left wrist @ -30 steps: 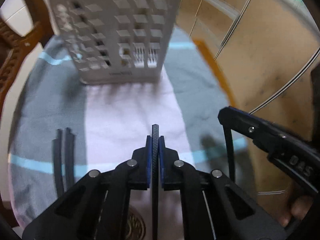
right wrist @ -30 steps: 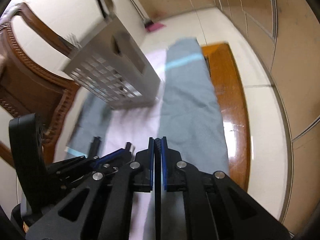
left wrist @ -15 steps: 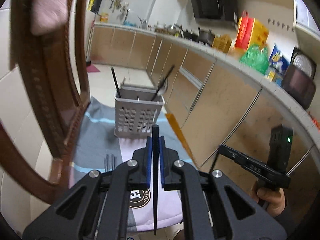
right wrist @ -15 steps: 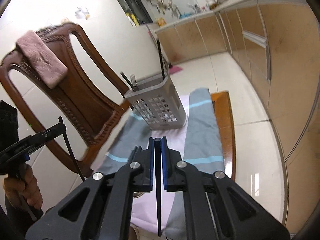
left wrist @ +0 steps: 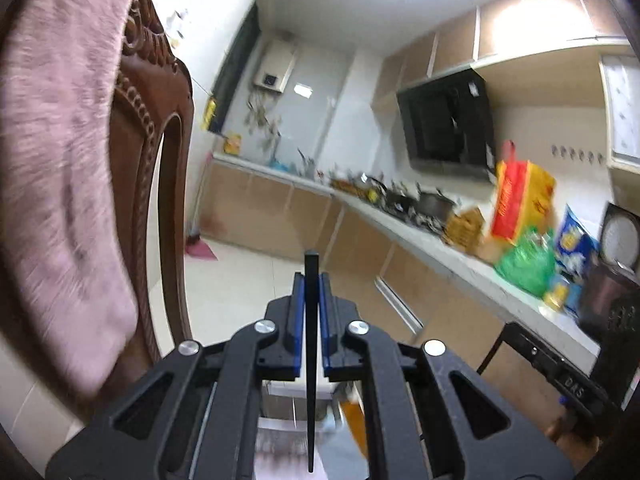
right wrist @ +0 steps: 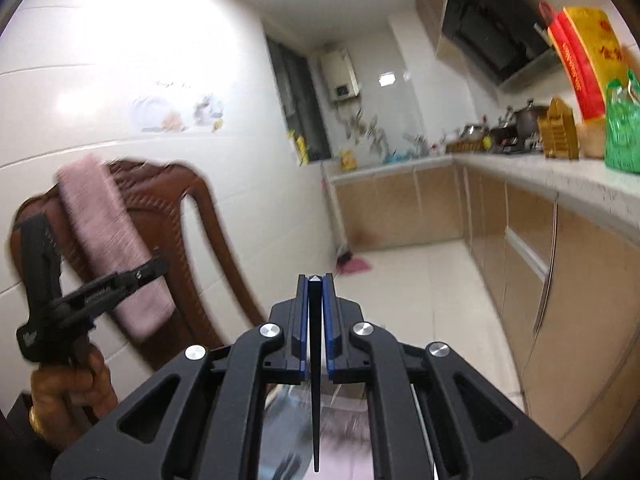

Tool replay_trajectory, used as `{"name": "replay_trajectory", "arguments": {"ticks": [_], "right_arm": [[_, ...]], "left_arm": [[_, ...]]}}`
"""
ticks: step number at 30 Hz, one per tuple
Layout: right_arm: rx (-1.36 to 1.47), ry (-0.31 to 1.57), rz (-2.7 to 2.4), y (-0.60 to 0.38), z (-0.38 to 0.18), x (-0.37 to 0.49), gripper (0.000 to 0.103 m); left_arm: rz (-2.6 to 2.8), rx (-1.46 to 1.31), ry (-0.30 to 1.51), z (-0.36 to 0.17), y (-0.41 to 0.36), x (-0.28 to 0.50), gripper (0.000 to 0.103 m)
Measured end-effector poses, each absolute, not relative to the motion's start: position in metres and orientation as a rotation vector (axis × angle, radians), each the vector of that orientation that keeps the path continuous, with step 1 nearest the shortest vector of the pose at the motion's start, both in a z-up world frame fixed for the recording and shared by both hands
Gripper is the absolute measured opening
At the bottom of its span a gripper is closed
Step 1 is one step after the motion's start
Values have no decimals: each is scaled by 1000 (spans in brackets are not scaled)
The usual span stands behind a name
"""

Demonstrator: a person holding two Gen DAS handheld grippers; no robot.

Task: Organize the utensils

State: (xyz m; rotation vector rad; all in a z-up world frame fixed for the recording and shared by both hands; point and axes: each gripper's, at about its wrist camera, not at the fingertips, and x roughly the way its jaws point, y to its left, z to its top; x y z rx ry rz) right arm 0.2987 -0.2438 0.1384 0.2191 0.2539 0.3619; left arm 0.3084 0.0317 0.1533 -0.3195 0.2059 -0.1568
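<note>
Left claw (left wrist: 311, 300): blue pads closed tight on a black chopstick (left wrist: 311, 360), stick upright between them, top end poking above the tips, thin end hanging down below the linkage. Right claw (right wrist: 316, 300): same picture, pads clamped on a second black chopstick (right wrist: 316, 380), tapered end pointing down.

Both claws tipped up, looking into the room rather than at the work surface. Under the left claw, a blurred grey utensil basket (left wrist: 296, 400) shows through the linkage gaps; detail is too smeared to read its compartments. Under the right claw only a blur of grey and pink cloth (right wrist: 344, 432) is visible.

Outward: brown wooden chair (left wrist: 160, 184) close on the left with a pink towel (left wrist: 60, 184) draped over its back. Right-side view catches the left claw's body (right wrist: 80, 292) in front of that chair, held by a hand (right wrist: 72, 384). Kitchen counter (left wrist: 460, 260) with bags and pots runs along the right, black range hood (left wrist: 448, 128) above it.
</note>
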Motion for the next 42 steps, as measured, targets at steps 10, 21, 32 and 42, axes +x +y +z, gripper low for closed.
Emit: {"name": "replay_trajectory", "arguments": {"ticks": [10,21,32,42], "right_arm": [[254,193,241,-226,76,387,8],[230,289,236,-209,-17,421,17],[289,383,304,-239,-33,266,87],[147,850,369,-124,-172,202,79]], "left_arm": [[-72,-362,195,77,24,411,7],[-73,-348,310,-37,6,454,15],[-188,-239,347,-47,21,247,99],[-59,-158,425,-118,42,124,99]]}}
